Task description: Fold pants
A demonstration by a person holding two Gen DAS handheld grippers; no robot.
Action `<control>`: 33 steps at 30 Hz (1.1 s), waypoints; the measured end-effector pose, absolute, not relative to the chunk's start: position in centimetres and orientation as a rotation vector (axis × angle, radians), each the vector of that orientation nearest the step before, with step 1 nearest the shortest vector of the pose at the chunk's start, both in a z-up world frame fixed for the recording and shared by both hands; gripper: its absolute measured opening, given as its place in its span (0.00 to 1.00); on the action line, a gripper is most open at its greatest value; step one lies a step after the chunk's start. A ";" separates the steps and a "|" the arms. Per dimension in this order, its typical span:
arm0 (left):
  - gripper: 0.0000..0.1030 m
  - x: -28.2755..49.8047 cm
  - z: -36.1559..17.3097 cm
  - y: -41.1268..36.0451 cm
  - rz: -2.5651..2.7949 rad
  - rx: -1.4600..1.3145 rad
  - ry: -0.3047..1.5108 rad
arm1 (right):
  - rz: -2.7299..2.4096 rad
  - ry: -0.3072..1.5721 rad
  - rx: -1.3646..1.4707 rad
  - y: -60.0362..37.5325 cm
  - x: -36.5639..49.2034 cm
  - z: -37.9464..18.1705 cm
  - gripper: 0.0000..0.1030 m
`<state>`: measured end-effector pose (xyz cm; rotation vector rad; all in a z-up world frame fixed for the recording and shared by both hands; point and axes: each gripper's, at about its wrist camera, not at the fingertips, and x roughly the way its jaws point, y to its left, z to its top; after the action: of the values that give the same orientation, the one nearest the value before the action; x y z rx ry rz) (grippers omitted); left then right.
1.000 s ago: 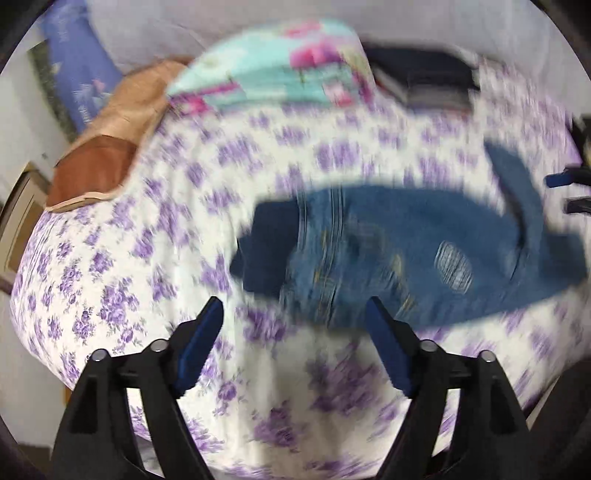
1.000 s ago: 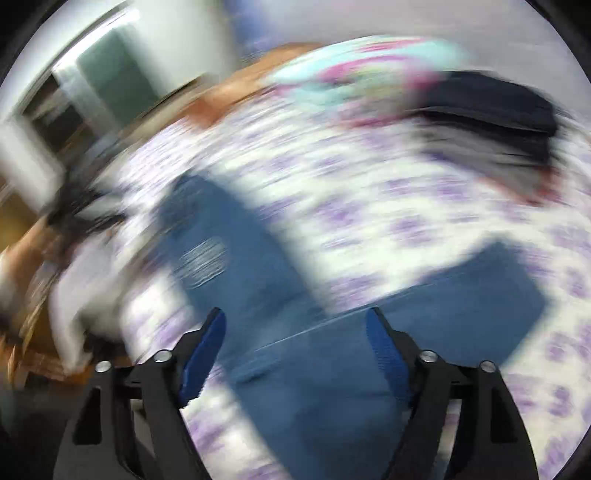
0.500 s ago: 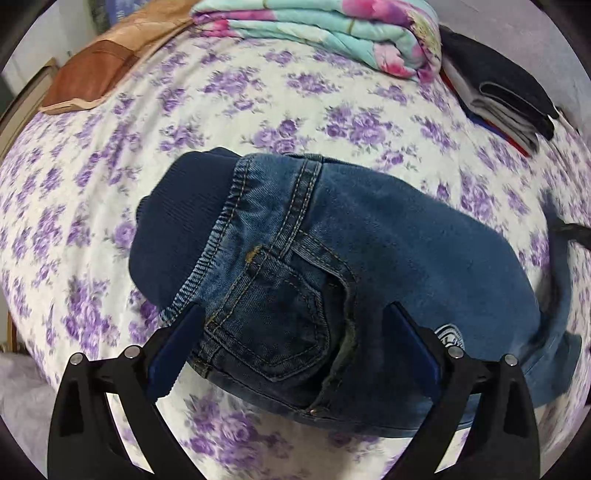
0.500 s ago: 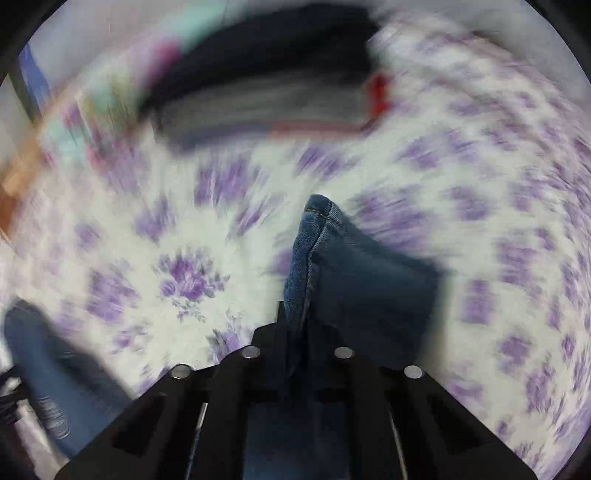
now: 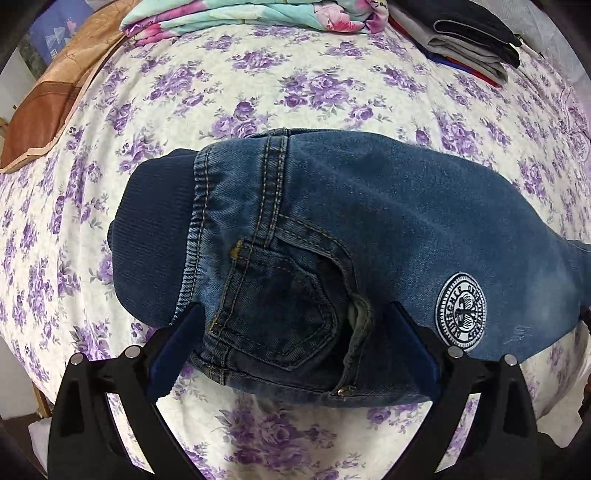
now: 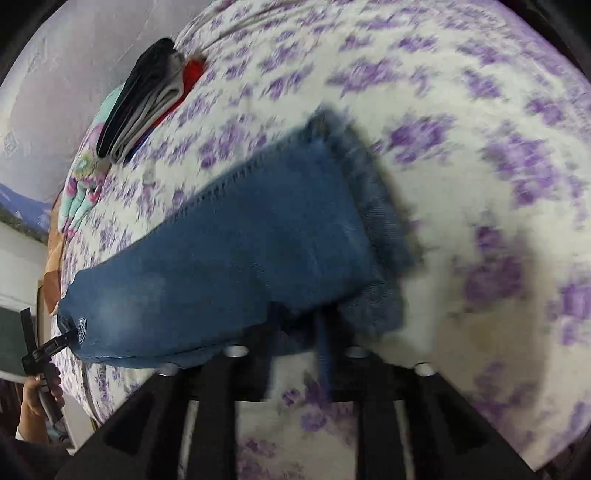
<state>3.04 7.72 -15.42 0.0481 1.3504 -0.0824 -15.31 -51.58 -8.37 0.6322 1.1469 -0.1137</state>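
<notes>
A: So, where are the jeans (image 5: 369, 236)?

B: Flat on the floral bed sheet (image 5: 303, 88), one leg over the other. The left gripper (image 5: 291, 350) straddles the back pocket, jaws wide, pinching nothing.

A: And the right gripper (image 6: 295, 332)?

B: Its jaws are opening at the hem (image 6: 365, 236); whether denim lies between them is too blurred to tell.

A: Risk?

B: I'd guess the top leg slips askew, so a crooked fold.

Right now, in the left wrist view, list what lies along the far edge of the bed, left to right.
Brown leather cushion → folded turquoise-and-pink floral blanket → stack of folded dark and grey clothes.
</notes>
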 end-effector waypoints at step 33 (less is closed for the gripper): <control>0.52 3.9 -14.0 14.6 0.336 -0.429 1.230 | -0.071 1.224 0.039 -51.2 -9.6 -5.0 0.81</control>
<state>3.86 14.64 -13.95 -0.4292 1.2303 0.3357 -9.61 -51.22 -5.03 0.0386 1.2244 -0.0715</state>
